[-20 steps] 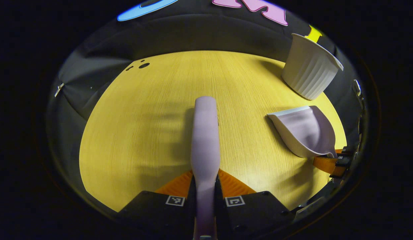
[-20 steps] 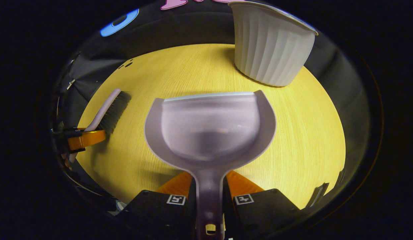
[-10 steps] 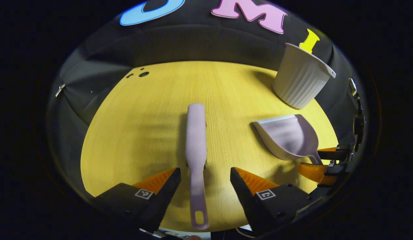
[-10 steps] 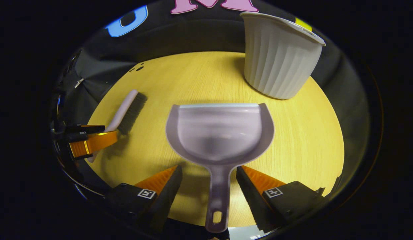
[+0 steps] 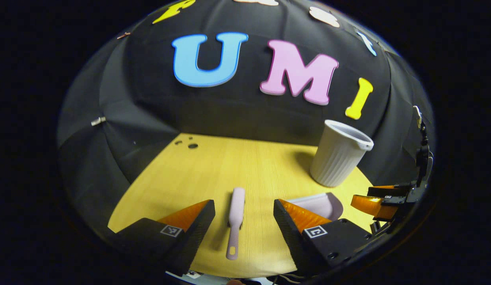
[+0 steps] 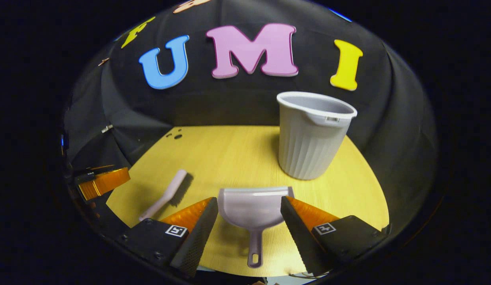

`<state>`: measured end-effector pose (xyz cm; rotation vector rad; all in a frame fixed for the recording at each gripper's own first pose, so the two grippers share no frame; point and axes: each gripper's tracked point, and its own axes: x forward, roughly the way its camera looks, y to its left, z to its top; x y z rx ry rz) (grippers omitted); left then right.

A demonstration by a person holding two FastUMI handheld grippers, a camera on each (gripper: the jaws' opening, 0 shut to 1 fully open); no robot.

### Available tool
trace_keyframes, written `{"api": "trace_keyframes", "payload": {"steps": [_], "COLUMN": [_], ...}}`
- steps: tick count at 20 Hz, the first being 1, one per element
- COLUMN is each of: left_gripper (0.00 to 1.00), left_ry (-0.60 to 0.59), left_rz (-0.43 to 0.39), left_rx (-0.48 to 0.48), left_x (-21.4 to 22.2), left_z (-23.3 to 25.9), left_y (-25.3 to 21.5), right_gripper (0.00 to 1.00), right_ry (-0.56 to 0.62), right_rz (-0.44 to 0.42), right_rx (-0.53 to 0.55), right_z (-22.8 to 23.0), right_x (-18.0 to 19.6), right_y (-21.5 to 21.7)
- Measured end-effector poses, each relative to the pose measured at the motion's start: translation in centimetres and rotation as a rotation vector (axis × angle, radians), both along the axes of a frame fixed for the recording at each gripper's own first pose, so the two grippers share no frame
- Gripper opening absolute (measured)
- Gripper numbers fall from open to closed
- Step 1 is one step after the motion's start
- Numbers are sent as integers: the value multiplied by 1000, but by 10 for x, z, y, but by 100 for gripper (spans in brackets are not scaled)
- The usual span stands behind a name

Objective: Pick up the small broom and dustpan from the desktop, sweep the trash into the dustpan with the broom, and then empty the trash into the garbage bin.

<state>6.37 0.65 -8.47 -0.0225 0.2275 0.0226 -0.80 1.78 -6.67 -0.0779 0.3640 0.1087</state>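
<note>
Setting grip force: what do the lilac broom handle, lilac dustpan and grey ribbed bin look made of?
Lilac broom handle: likely smooth matte moulded plastic. Lilac dustpan: similar plastic, slightly glossy, showing soft highlights. Grey ribbed bin: apparently rigid moulded plastic with fluted walls and rolled rim.

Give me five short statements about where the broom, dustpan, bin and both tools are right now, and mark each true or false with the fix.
1. The left tool is shut on the broom. False: its fingers are spread apart and the broom lies on the table between them, untouched.
2. The dustpan lies on the table with its handle pointing toward the right tool. True.
3. The garbage bin stands upright near the back of the table. True.
4. The dustpan rests inside the garbage bin. False: it lies on the table in front of the bin, apart from it.
5. The right tool is open. True.
</note>
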Motion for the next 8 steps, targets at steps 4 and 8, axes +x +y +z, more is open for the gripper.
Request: {"api": "trace_keyframes", "payload": {"steps": [4, 8], "left_gripper": [96, 96], "left_ry": [-210, -349], "left_rz": [40, 48], "left_rx": [75, 120], "left_x": [-34, -76], "left_z": [67, 107], "left_y": [8, 3], "right_gripper": [99, 99], "right_ry": [-197, -335], "right_rz": [16, 39], "right_rx": [19, 33], "right_z": [63, 107], "right_x": [-18, -47], "right_y": [17, 34]}}
